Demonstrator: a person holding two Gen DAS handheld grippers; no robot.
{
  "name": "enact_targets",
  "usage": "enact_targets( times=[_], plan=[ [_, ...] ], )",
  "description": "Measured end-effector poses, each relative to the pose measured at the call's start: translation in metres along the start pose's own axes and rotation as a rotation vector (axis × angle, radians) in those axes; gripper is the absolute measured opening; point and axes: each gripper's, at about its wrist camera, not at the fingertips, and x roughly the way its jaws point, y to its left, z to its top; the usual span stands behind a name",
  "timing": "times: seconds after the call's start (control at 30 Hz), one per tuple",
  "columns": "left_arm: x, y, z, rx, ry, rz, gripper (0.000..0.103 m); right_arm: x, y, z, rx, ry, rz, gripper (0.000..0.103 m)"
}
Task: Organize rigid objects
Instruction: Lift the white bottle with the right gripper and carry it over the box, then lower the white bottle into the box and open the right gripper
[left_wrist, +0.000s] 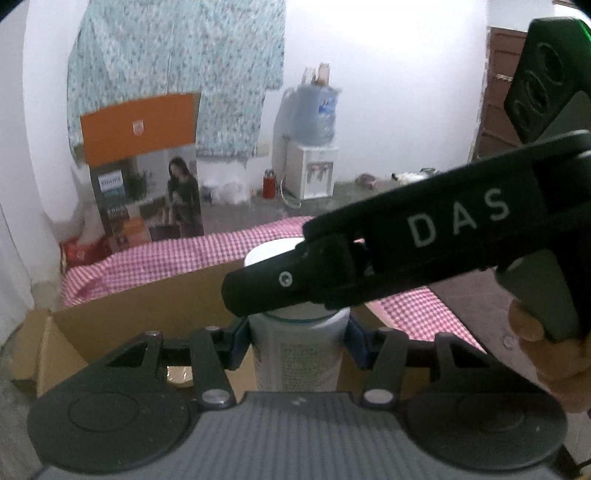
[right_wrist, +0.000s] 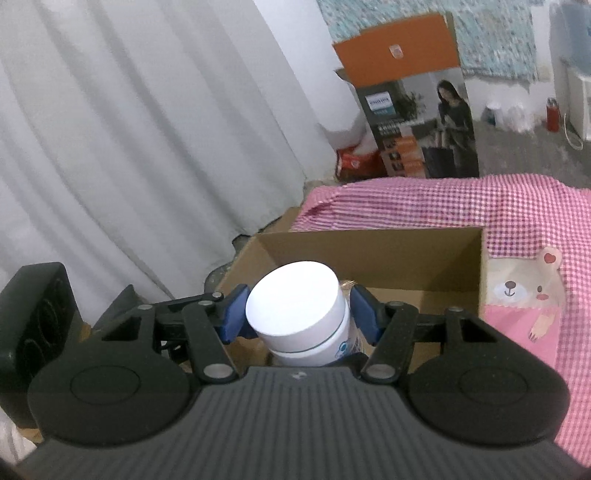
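Note:
A white jar with a white lid (left_wrist: 297, 350) stands between the blue pads of my left gripper (left_wrist: 295, 341), which is shut on its body over an open cardboard box (left_wrist: 147, 306). My right gripper's black body (left_wrist: 406, 254) crosses in front at the lid's height. In the right wrist view the same jar (right_wrist: 299, 314) sits between the right gripper's blue pads (right_wrist: 234, 314); my right gripper (right_wrist: 301, 314) stands around the lid, with a small gap on the right side. The box (right_wrist: 369, 254) lies below.
A pink checked cloth (right_wrist: 443, 199) covers the surface behind the box, with a bear picture (right_wrist: 524, 291) at right. A tall orange printed carton (left_wrist: 147, 166) stands behind it. A water dispenser (left_wrist: 314, 147) and red flask (left_wrist: 269, 183) stand by the far wall. White curtain (right_wrist: 129, 129) at left.

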Motion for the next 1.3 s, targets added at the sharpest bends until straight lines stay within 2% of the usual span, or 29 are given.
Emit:
enact_targets(
  times=[0.27,0.63,0.9,1.03,1.17,1.3],
  plan=[
    [0.057,0.021,0.02,-0.061,0.097,0.017,0.055,0.059,-0.055,0.022,0.074,0.067,-0.015,0.057],
    [0.082,0.044,0.022,-0.138,0.173,0.007,0.06,0.121,-0.069,0.033,0.002,0.144,-0.105,0.055],
    [0.089,0.045,0.023,-0.134,0.183,-0.017,0.064,0.137,-0.068,0.035,-0.064,0.163,-0.172,0.053],
    [0.088,0.046,0.024,-0.136,0.176,-0.021,0.066,0.139,-0.066,0.035,-0.08,0.167,-0.184,0.053],
    [0.081,0.048,0.024,-0.138,0.156,-0.026,0.073,0.135,-0.062,0.037,-0.096,0.157,-0.195,0.053],
    [0.077,0.048,0.024,-0.13,0.149,-0.021,0.073,0.13,-0.054,0.036,-0.114,0.153,-0.195,0.053]
  ],
)
